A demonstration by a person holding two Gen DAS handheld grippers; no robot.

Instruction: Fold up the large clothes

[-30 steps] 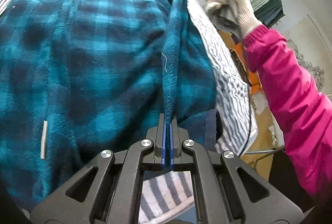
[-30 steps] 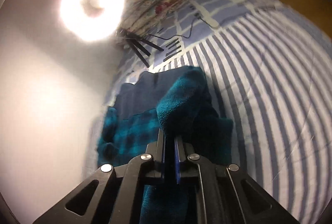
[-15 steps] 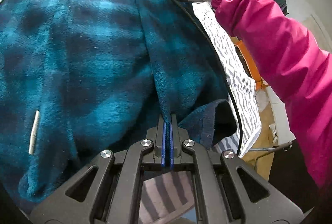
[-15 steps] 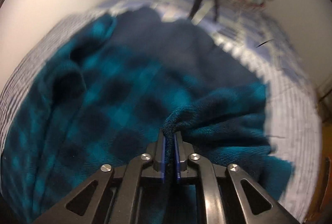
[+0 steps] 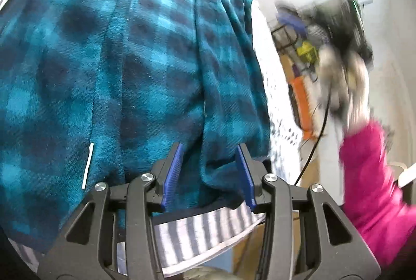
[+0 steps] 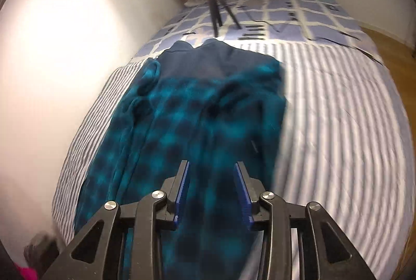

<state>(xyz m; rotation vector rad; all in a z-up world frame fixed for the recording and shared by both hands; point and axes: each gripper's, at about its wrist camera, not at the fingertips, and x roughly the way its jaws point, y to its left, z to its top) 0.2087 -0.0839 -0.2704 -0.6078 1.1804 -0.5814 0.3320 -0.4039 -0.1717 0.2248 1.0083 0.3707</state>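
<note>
Plaid fleece garment (image 5: 109, 67) under left gripper (image 5: 209, 172) (jaws opening, pads clear).

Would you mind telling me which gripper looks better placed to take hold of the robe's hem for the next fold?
Left, probably. The left gripper is opening right at the plaid robe, whose hem lies between its fingers at the bed's edge. The right gripper is also opening but hangs clear above the robe.

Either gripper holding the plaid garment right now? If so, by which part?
Neither. Left gripper jaws are opening, pads off the teal plaid garment edge between them. Right gripper is opening too, nothing gripped.
</note>
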